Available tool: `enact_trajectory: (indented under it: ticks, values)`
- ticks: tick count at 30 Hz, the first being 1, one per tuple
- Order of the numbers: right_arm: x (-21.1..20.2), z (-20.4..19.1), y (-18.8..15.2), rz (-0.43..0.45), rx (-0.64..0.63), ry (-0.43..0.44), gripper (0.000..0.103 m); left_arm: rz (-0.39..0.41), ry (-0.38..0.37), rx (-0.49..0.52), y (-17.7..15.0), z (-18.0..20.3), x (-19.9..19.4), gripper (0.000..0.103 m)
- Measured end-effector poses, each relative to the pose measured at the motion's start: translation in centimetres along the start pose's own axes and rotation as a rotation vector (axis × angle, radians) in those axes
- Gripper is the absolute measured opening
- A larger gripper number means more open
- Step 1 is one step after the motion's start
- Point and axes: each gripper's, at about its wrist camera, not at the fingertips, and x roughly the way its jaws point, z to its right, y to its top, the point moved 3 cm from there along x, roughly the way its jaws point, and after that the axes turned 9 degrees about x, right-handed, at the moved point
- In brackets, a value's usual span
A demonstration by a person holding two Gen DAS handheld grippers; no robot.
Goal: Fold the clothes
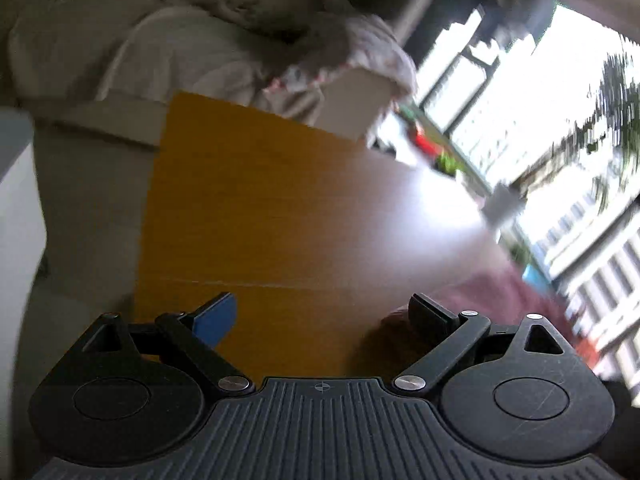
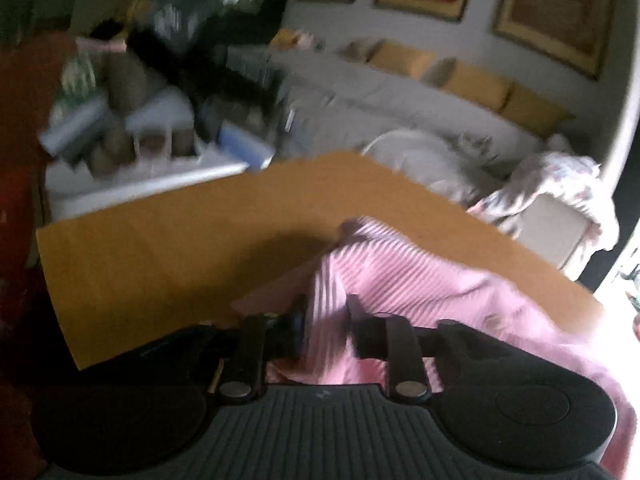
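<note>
A pink ribbed garment lies rumpled on the right part of the orange-brown table. A raised fold of it fills the gap between the fingers of my right gripper, which looks shut on that fold. In the left wrist view my left gripper stands wide open over the bare table, with nothing between its fingers. The pink garment shows dimly beside its right finger. Both views are blurred.
A light sofa with yellow cushions runs behind the table. A patterned heap of clothes lies over the sofa arm. A cluttered white side table stands at the far left. Bright windows are on the right.
</note>
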Motion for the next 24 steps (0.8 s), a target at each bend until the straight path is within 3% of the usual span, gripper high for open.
enact_trajectory:
  ticks: [2,3,6,7,9,10,14,16,19,22,24]
  values:
    - [-0.2,-1.0,-0.6,0.016,-0.016,0.023,0.057,0.027,-0.043,-0.020,0.1,0.4,-0.9,0.098]
    - [-0.7,-1.2,-0.7,0.032,-0.019,0.042,0.069,0.035,-0.077,-0.013,0.1,1.1,-1.1,0.098]
    - [-3.5,0.1,-0.7,0.074,0.021,0.118,0.074,0.045,-0.216,0.023,0.1,4.2,-1.2,0.098]
    - [-4.8,1.2,-0.7,0.086,0.034,0.108,0.078,0.043,-0.252,0.041,0.1,5.4,-1.0,0.098]
    - [-7.3,3.6,-0.8,0.109,0.063,0.078,0.096,0.037,-0.315,0.071,0.1,7.7,-0.3,0.098]
    - [-8.5,5.0,-1.0,0.122,0.080,0.038,0.101,0.035,-0.350,0.074,0.0,8.6,0.1,0.098]
    - [-12.5,10.8,-2.1,0.166,0.206,-0.133,0.103,0.007,-0.506,0.021,-2.3,11.2,0.9,0.098]
    - [-12.6,13.5,-2.8,0.167,0.305,-0.217,0.103,-0.038,-0.547,0.006,-4.1,12.5,2.1,0.098]
    - [-11.0,17.1,-4.1,0.130,0.408,-0.334,0.103,-0.108,-0.520,-0.020,-6.1,12.2,4.2,0.098]
    - [-6.9,18.7,-6.2,-0.029,0.399,-0.475,0.103,-0.126,-0.514,-0.074,-7.0,11.1,5.1,0.096]
    - [-5.9,18.2,-7.3,-0.041,0.413,-0.474,0.103,-0.120,-0.496,-0.097,-6.9,10.4,5.2,0.089]
